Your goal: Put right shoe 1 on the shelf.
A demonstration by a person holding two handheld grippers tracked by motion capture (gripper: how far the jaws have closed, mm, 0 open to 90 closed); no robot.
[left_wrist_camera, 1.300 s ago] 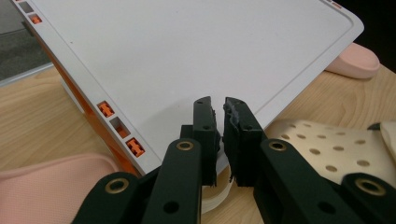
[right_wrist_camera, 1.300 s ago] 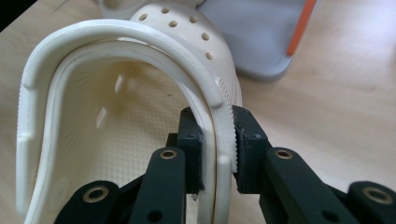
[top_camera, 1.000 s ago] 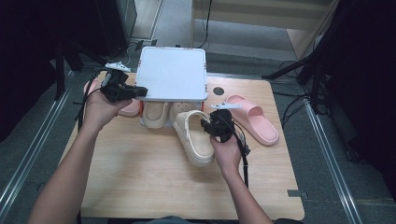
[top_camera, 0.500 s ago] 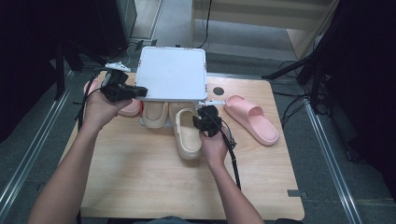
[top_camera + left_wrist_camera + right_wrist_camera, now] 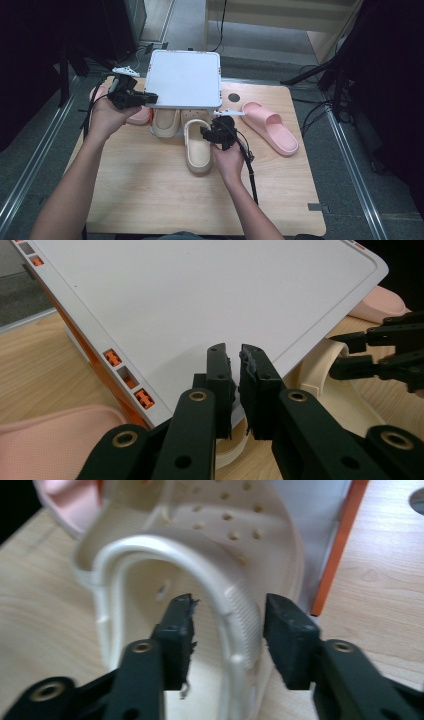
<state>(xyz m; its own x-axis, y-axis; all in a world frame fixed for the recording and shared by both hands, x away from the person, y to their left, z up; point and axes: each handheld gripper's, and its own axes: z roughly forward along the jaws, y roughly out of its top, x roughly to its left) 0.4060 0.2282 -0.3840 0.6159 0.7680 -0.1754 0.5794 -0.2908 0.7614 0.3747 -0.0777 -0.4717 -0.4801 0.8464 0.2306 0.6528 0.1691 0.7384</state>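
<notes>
While holding the white lid (image 5: pixel 185 80) tilted up by its near left edge, left gripper (image 5: pixel 235 370) clamped on that edge, pads pressed to the panel. Right gripper (image 5: pixel 227 630) just below the lid's near edge, astride the side wall of the beige clog (image 5: pixel 196 150); jaws apart and just been opening, wall between them but not pinched.

Step in hand, by judgement: stowing footwear under the lid, with this clog being let go. Toe tucked beneath the lid's near edge, heel out on the table (image 5: pixel 150 200), just beside a second beige clog (image 5: pixel 164 122) under the same edge.

Next move, as judged: draw the right gripper back clear of the wall without dragging the clog, then reach for the pink slide (image 5: pixel 272 127) lying well right of the lid. Lid to be kept up meanwhile.

Against the earlier frame: clog then slanted and farther out from the lid, now squared up and pushed in; right hand nearer the lid.
</notes>
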